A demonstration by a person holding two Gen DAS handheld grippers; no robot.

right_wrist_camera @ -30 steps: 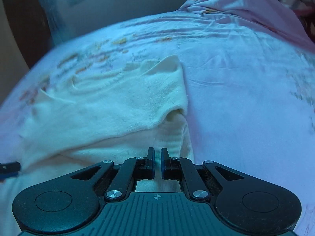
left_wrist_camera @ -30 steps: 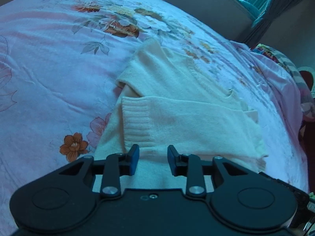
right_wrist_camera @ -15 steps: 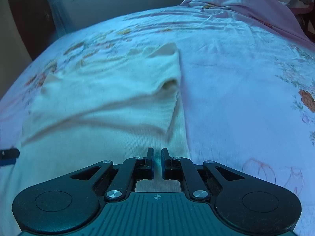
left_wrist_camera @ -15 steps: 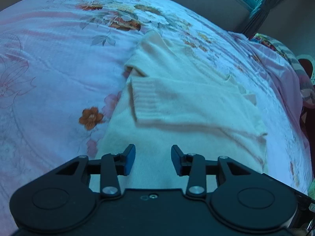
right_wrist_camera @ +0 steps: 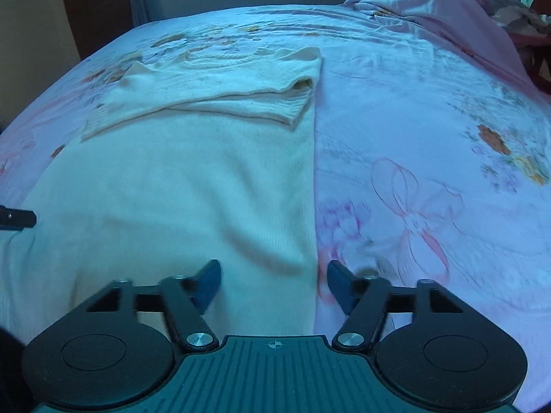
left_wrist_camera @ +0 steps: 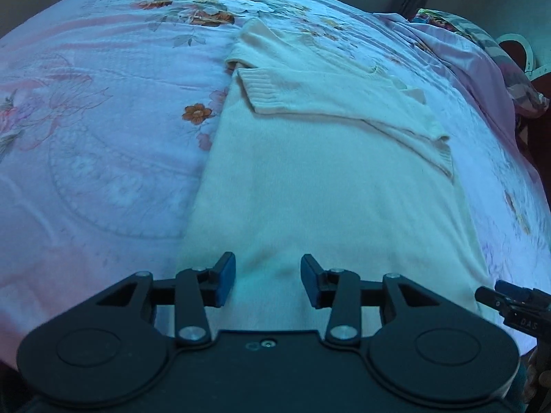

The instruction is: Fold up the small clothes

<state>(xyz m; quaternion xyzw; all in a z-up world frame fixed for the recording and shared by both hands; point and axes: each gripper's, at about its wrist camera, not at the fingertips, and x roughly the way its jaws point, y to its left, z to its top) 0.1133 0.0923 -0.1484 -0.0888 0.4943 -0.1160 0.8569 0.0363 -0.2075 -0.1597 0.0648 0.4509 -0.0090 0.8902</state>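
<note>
A: Where's the sweater (left_wrist_camera: 323, 186)?

B: Flat on the bed (left_wrist_camera: 103, 158), sleeves crossed over the chest so the body can fold up over them. I've got both grippers at the hem end.

A: Fingers?

B: My left gripper (left_wrist_camera: 268, 280) is parted over the sweater's lower body, gripping nothing. My right gripper (right_wrist_camera: 273, 287) is opening, straddling the sweater's side edge, pads clear.

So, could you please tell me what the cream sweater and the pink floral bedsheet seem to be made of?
Cream sweater: probably soft knit, wool or acrylic; ribbed cuff, fuzzy matte surface. Pink floral bedsheet: likely thin woven cotton; smooth, fine creases, printed flowers.
</note>
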